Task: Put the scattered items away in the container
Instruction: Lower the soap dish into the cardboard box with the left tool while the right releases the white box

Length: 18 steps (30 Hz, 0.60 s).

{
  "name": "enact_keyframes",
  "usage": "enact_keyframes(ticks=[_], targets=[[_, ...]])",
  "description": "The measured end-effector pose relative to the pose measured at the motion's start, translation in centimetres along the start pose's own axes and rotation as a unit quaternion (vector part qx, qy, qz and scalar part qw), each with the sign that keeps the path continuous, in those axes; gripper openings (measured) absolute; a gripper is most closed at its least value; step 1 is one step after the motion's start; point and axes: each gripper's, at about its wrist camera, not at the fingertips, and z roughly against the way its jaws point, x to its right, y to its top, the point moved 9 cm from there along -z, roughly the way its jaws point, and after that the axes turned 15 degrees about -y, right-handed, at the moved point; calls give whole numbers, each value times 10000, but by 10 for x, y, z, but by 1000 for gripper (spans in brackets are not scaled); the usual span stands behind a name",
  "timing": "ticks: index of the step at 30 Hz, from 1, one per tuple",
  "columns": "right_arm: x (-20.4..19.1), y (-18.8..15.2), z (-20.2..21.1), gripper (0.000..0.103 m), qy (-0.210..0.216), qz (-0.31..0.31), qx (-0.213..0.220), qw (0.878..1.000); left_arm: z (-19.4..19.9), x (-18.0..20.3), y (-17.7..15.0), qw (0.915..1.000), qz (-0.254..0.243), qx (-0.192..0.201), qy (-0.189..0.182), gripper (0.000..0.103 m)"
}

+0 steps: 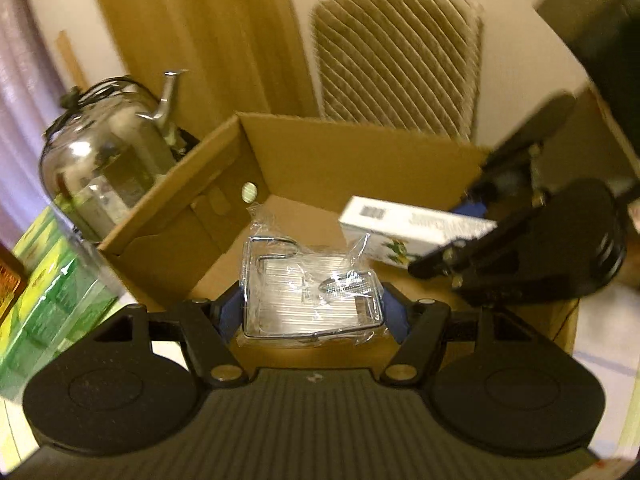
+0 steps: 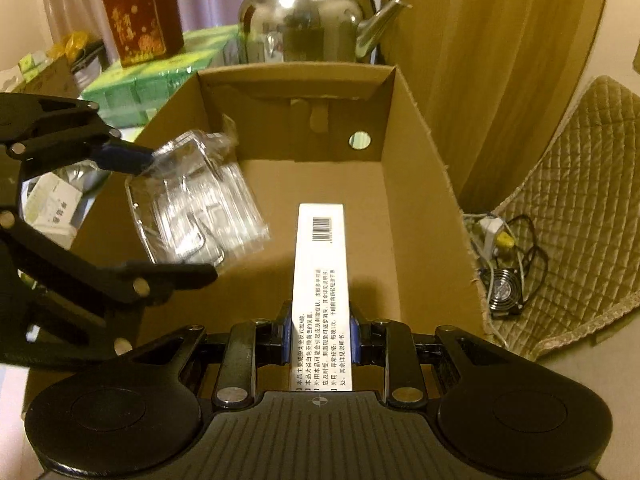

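An open cardboard box (image 1: 328, 152) (image 2: 424, 184) stands on the table. My left gripper (image 1: 312, 312) is shut on a clear plastic packet (image 1: 312, 292) with metal parts inside, held over the box's near wall. The right wrist view shows that packet (image 2: 196, 200) and the left gripper (image 2: 168, 216) at the left, above the box floor. My right gripper (image 2: 319, 340) is shut on a long white carton (image 2: 320, 280) with a barcode and printed text, pointing into the box. That carton (image 1: 408, 228) and the right gripper (image 1: 460, 248) appear at the right in the left wrist view.
A steel kettle (image 1: 108, 152) (image 2: 308, 20) stands behind the box. Green packs (image 1: 44, 292) (image 2: 148, 84) and a red carton (image 2: 140, 16) sit on the left. A white packet (image 2: 52, 208) lies outside the box. A quilted chair (image 2: 572, 208), cables and a small fan (image 2: 504, 292) are at the right.
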Motion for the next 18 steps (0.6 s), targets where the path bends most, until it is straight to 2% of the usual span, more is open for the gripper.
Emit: enact_keyframes(ticks=[6,18], targets=[[-2,-6,-8,23,12,55,-115,9999,-12,3,-12,9996,-184,-205,-66,68],[-6,-7,-4,23,153,-17,-114,9998,16,-1,-5,9997,-160,123,111,69]])
